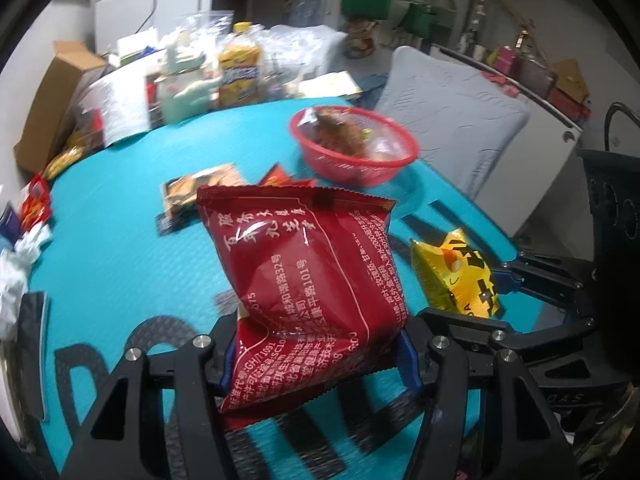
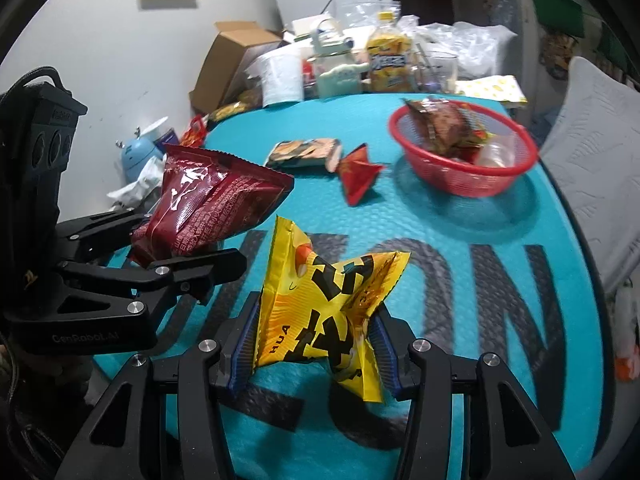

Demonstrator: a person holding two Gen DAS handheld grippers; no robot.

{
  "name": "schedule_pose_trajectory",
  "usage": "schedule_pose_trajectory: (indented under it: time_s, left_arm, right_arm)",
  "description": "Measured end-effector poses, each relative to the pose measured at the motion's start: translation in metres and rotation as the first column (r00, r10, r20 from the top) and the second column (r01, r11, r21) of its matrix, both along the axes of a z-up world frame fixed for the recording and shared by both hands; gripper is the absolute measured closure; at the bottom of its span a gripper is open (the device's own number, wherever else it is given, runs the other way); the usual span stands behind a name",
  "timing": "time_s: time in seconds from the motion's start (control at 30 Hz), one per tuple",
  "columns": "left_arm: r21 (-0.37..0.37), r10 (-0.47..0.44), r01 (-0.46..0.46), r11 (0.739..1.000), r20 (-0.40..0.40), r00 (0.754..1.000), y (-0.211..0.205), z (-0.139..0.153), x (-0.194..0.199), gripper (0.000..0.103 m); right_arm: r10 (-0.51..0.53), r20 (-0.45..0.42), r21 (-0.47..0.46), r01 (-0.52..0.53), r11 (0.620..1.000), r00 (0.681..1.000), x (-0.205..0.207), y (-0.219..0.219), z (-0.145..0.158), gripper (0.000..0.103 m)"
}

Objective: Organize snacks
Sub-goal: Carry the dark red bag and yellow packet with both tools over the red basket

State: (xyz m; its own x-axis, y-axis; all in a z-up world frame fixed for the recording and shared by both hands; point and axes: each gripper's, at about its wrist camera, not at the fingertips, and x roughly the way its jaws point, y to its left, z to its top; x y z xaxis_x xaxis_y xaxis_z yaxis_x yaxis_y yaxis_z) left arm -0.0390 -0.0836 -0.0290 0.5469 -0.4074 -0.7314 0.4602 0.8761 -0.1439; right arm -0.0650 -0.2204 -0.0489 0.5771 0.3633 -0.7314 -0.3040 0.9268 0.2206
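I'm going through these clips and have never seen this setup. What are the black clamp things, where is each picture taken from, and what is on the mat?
No robot here: a person holds one two-finger gripper in each hand, each carrying a wide-angle camera looking along its jaws. One picture comes from the left gripper, the other from the right gripper. The left one's jaws are closed on a dark red snack bag; the right one's are closed on a yellow snack packet. Both are lifted above a teal mat. On the mat sit a red basket already holding snacks, an orange-and-black packet and a small red packet. Clutter lies behind.
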Motion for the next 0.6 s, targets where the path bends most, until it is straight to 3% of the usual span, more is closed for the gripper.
schedule_pose_trajectory:
  time_s: [0.2, 0.6]
  left_arm:
    - [-0.036, -0.061, 0.062, 0.997, 0.032, 0.998, -0.02, 0.017, 0.005, 0.044]
    - [-0.041, -0.082, 0.087, 0.995, 0.106, 0.991, -0.046, 0.048, 0.034, 0.044]
  right_arm:
    - [-0.049, 0.035, 0.006, 0.049, 0.999, 0.998, -0.008, -0.021, 0.014, 0.053]
    - [-0.119, 0.088, 0.013, 0.118, 0.993, 0.989, 0.008, -0.057, 0.037, 0.053]
